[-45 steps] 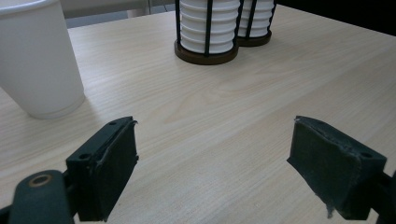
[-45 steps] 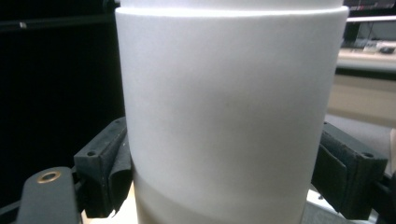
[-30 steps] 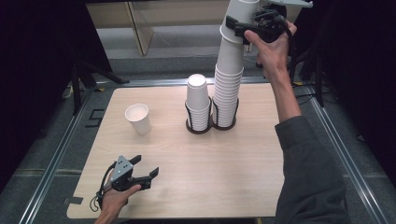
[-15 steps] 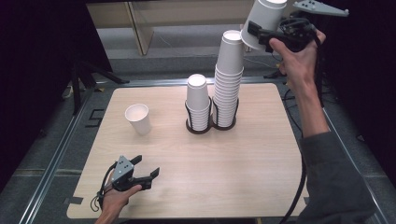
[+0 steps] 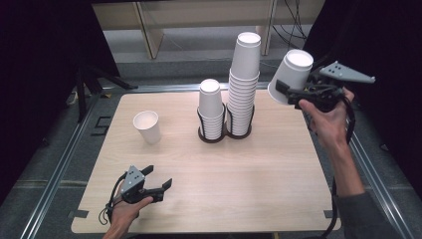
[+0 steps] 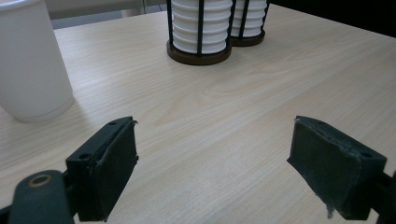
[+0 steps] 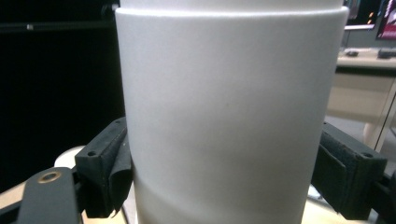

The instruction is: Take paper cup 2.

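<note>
Pale wooden tabletop (image 5: 259, 169) sits in a dark room, bearing two black wire racks of stacked white paper cups (image 5: 231, 99) near its far middle and a lone upright white paper cup (image 5: 148, 126) to their left. Right gripper (image 5: 291, 92) hangs above the table's right edge, jaws pressed on a tilted white paper cup (image 5: 291, 76). Left gripper (image 5: 158, 179) rests at the near left, jaws apart and empty.
</note>
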Tool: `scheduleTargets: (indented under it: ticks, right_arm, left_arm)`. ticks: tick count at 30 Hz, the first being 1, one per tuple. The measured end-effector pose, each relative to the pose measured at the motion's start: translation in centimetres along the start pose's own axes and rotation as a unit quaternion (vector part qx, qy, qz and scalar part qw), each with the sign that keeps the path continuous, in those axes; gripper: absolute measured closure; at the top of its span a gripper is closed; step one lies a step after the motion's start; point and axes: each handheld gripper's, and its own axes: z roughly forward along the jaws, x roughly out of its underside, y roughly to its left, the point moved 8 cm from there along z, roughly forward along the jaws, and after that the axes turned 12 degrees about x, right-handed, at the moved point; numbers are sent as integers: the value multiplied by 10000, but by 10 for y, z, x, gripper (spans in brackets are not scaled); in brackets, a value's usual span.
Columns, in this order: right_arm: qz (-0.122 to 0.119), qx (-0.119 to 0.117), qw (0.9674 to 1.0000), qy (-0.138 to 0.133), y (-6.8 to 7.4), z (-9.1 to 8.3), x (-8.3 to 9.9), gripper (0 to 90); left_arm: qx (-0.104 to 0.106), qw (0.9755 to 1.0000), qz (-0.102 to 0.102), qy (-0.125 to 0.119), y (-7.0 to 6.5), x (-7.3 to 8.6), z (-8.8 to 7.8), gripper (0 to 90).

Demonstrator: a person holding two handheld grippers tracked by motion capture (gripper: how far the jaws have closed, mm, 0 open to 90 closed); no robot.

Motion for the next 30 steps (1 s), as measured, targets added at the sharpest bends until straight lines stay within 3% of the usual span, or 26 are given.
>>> scheduleTargets:
  ticks: [6, 7, 11, 15, 18, 20, 23, 26, 30]
  right_arm:
    - [71, -182, 9998, 65, 14, 2, 31, 171]
    - [112, -293, 9994, 157, 23, 3, 43, 171]
    - [96, -463, 9988, 145, 34, 5, 59, 171]
    - [126, -704, 9968, 355, 56, 13, 87, 171]
    - [94, -773, 9963, 377, 63, 17, 94, 171]
    - [137, -867, 9953, 405, 70, 20, 101, 171]
    - [123, -923, 9948, 412, 79, 25, 110, 171]
    - [102, -1078, 9925, 560, 92, 31, 124, 171]
    - [104, -1234, 9896, 734, 107, 36, 138, 171]
  left_arm:
    - [-21, 10000, -22, 43, -1, -1, 1, 142]
    - [1, 10000, -47, -15, -2, -2, 2, 142]
    - [46, 9998, -59, -178, -2, -6, 5, 142]
    - [157, 9993, -98, -311, -2, -10, 12, 142]
    - [138, 9994, -121, -303, -2, -10, 13, 142]
    - [253, 9987, 6, -439, -2, -13, 18, 142]
    - [228, 9990, 40, -372, -3, -12, 16, 142]
    - [309, 9983, 109, -485, -4, -13, 18, 142]
    - [276, 9988, 80, -384, -4, -10, 16, 142]
